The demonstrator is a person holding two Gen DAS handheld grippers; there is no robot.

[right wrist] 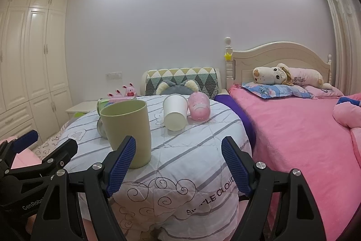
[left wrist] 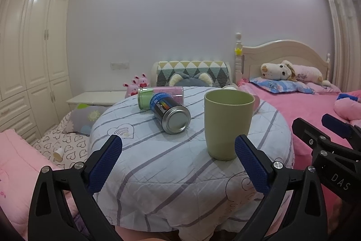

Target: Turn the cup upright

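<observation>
I'm working in a home bedroom. I see a cream wooden bed (right wrist: 279, 53) with pink bedding, a plush toy dog (right wrist: 270, 75), and tall cream panelled wardrobes (left wrist: 33, 49).

The green cup (left wrist: 228, 124) looks matt, smooth plastic. The can (left wrist: 172, 114) shows a bright brushed-metal base and glossy printed wall. The bench (left wrist: 180, 168) wears quilted, creased cloth. The left tool (left wrist: 178, 162) has black hard plastic arms with dimpled blue pads (left wrist: 106, 164). The white cup (right wrist: 174, 112) looks matt; the pink cup (right wrist: 199, 108) translucent and speckled.
</observation>
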